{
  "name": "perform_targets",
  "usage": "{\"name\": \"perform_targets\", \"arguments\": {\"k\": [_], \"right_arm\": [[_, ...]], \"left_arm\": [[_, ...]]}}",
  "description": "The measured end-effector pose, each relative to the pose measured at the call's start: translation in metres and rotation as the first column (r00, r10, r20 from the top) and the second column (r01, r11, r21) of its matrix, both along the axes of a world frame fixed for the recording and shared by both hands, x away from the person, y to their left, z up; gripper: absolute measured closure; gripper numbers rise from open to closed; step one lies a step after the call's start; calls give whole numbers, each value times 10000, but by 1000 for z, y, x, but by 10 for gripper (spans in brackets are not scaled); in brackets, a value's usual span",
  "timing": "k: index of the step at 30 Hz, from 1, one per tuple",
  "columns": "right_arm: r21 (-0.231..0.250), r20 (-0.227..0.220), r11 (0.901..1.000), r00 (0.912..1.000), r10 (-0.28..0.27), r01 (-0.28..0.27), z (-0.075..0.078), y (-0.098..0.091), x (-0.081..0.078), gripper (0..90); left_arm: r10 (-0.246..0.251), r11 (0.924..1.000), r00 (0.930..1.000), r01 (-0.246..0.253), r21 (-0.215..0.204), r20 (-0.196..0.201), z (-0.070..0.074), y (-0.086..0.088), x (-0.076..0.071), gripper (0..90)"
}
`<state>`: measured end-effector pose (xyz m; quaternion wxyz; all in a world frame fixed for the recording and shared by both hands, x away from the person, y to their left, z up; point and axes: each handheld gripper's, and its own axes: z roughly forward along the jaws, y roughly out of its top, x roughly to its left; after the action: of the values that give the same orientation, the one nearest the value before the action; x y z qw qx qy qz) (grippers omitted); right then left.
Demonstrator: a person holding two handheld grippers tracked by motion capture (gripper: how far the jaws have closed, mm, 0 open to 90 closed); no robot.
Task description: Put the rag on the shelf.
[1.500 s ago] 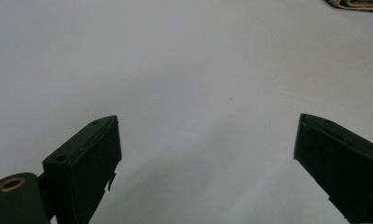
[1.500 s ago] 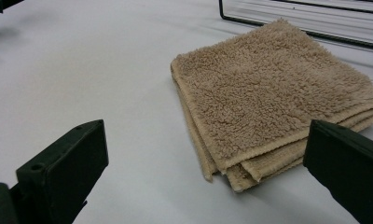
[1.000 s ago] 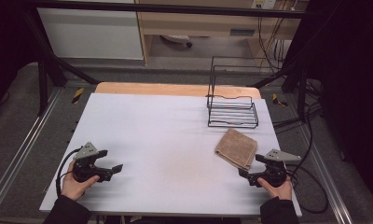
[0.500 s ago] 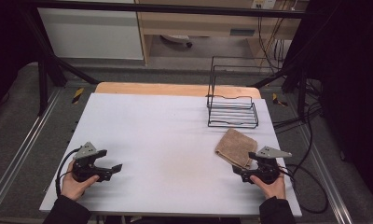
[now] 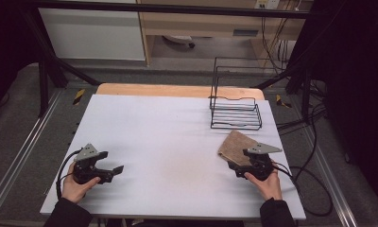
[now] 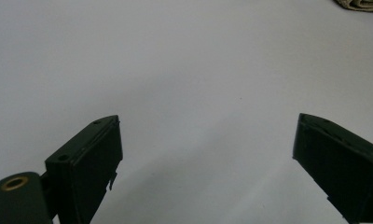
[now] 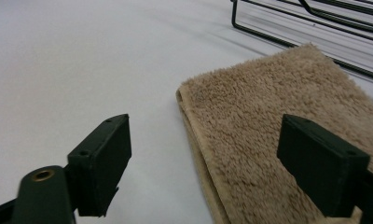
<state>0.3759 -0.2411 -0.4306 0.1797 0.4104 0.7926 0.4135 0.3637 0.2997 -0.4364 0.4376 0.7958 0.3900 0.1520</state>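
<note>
While we are working at the table (image 5: 177,132):
Right gripper (image 7: 203,158): jaws apart, just been closing, straddling our towel's (image 7: 278,135) edge, not pinching.
Left gripper (image 6: 205,161): we are holding it agape over bare tabletop.
Rack (image 5: 235,113): standing beyond towel.

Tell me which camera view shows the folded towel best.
The right gripper view: the towel is close up, its pile and folded edge plain. The high view shows it small, whole, in front of the wire rack. The left gripper view catches one corner.

Folded towel (image 7: 278,135): beige, plain fuzzy pile. Table (image 5: 168,123): white top, light wood strip along the far edge. Wire rack (image 5: 235,109): black. Both grippers (image 5: 115,169) (image 5: 232,165): black bodies, grey top plates. Floor (image 5: 17,127): grey.
</note>
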Motion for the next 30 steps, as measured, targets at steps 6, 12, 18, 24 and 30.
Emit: {"name": "perform_targets", "arguments": {"k": [6,12,18,24,30], "right_arm": [[-325,-107,9986,9991,409,-412,-1,14,13,403],[-774,-141,9947,9976,673,-682,-6,25,24,509],[-1229,-202,9887,9963,834,-852,-11,32,34,638],[-1467,-119,9841,9950,992,-999,-15,34,39,722],[-1535,-140,9806,9926,1209,-1216,-18,35,41,753]], "left_arm": [[31,10000,10000,-31,7,21,0,1,0,85],[-1,10000,10000,1,38,14,0,1,0,86],[-18,10000,10000,18,44,25,0,1,0,88],[-31,10000,10000,31,55,16,0,1,0,89],[-35,10000,10000,35,55,3,0,1,0,91]]}}
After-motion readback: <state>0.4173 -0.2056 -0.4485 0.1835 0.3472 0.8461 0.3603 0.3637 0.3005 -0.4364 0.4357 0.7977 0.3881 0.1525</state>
